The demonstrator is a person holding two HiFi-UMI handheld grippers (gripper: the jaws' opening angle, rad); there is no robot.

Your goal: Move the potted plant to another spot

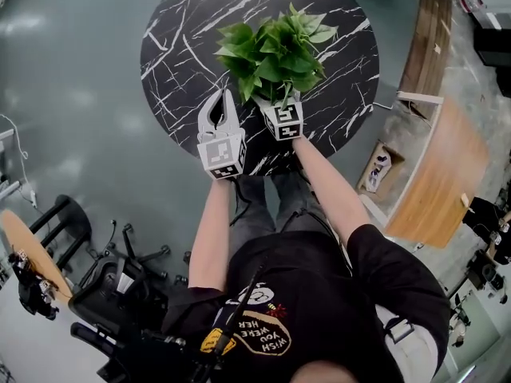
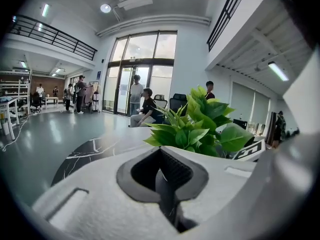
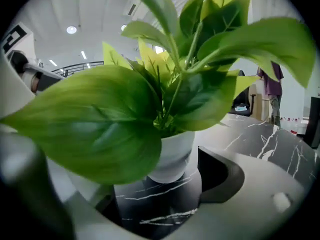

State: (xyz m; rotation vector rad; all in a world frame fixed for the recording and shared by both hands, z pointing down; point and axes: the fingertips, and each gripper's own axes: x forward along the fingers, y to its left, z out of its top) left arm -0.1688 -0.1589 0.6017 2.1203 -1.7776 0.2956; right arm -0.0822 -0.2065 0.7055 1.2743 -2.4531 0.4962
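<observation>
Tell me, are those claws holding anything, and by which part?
Nothing is gripped yet. The right gripper stands open round the white pot, with table showing between pot and jaw. The left gripper is shut and empty.

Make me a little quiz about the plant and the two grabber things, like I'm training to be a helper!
1. True or false: the left gripper has its jaws together with nothing between them.
2. What does the potted plant stand on? A) the floor B) the black marble table C) a chair
3. Fill in the word: the right gripper faces the white pot, and its jaws are ____.

Key: 1 true; 2 B; 3 apart.
</observation>
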